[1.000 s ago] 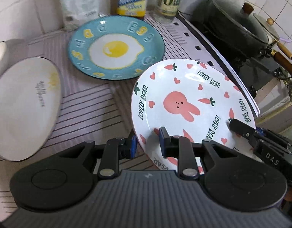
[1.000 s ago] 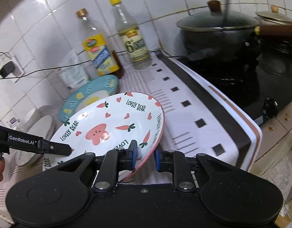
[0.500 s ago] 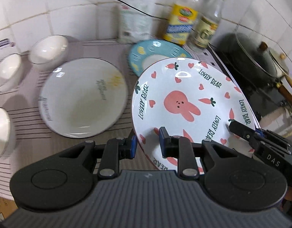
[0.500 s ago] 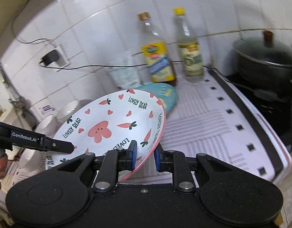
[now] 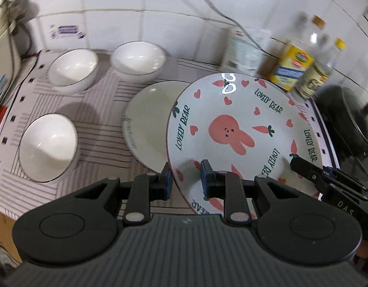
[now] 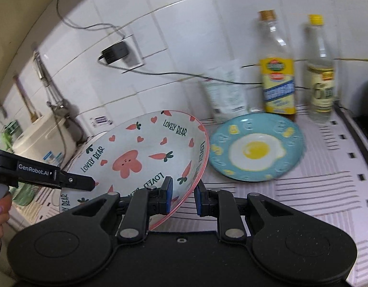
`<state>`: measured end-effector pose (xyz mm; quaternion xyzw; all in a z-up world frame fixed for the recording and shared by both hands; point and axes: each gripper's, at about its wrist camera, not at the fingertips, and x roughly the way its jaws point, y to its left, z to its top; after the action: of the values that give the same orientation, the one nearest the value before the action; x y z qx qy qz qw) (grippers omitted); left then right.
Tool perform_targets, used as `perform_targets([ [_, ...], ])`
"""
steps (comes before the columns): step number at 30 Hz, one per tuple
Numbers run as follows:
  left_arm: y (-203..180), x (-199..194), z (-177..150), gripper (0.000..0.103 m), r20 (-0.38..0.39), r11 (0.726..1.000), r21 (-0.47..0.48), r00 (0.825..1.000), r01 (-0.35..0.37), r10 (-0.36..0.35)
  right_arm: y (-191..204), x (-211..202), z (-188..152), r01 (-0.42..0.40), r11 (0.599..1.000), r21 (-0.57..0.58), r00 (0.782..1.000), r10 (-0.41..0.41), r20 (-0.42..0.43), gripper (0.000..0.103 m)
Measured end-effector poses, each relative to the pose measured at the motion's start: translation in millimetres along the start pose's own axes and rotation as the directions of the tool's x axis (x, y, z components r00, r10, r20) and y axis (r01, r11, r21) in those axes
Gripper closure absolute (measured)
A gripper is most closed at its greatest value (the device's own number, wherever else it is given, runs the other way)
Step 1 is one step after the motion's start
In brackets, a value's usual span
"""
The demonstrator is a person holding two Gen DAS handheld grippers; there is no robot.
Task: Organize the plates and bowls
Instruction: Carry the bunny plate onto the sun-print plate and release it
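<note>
Bunny plate (image 5: pixel 241 129) is off the surface (image 5: pixel 100 129), tilted, overlapping the white plate (image 5: pixel 148 124) below. Bare mat btwn white plate & three bowls (image 5: pixel 48 148). Your left claw (image 5: pixel 185 183) pinches its near rim, narrow; right claw (image 6: pixel 182 196) pinches the opposite rim. Egg plate (image 6: pixel 255 149) lies just beside.

Even indoor light from overhead, fairly bright. A sharp white glare spot sits on the top rim of the white rabbit-print plate (image 5: pixel 243 129), and softer highlights gleam inside the three white bowls (image 5: pixel 48 148). Soft shadows pool on the striped worktop (image 5: pixel 97 122) beside the bowls. Motion blur smears the yellow-labelled glass bottle (image 6: pixel 277 71) and the blue fried-egg plate (image 6: pixel 255 148), worst along its right rim. Fisheye bending curves the white wall tiles (image 6: pixel 160 24), and the corners fall off dark.
</note>
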<state>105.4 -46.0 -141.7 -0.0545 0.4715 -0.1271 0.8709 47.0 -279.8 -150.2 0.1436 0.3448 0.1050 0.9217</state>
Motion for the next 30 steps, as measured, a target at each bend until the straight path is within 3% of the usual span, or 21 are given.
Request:
perform_targets([
  [13,59.4,55.7,20.0,0.081,-0.105,0.995,-0.084,0.993,-0.058,0.049,26.0,82.7,2.5,-0.050,0.999,0.014,0.992,0.052,-0.118,0.080],
  [22,72.6,101.2,46.7,0.080,-0.221,0.997,-0.055,0.975,-0.050,0.036,23.5,124.6,-2.4,0.020,0.998,0.058,0.987,-0.010,-0.161,0.080],
  [30,78.6,119.7,65.6,0.078,-0.320,0.999,-0.013,0.947,-0.034,0.028,35.1,134.5,-1.7,0.113,0.990,0.082,0.977,-0.096,-0.189,0.080],
])
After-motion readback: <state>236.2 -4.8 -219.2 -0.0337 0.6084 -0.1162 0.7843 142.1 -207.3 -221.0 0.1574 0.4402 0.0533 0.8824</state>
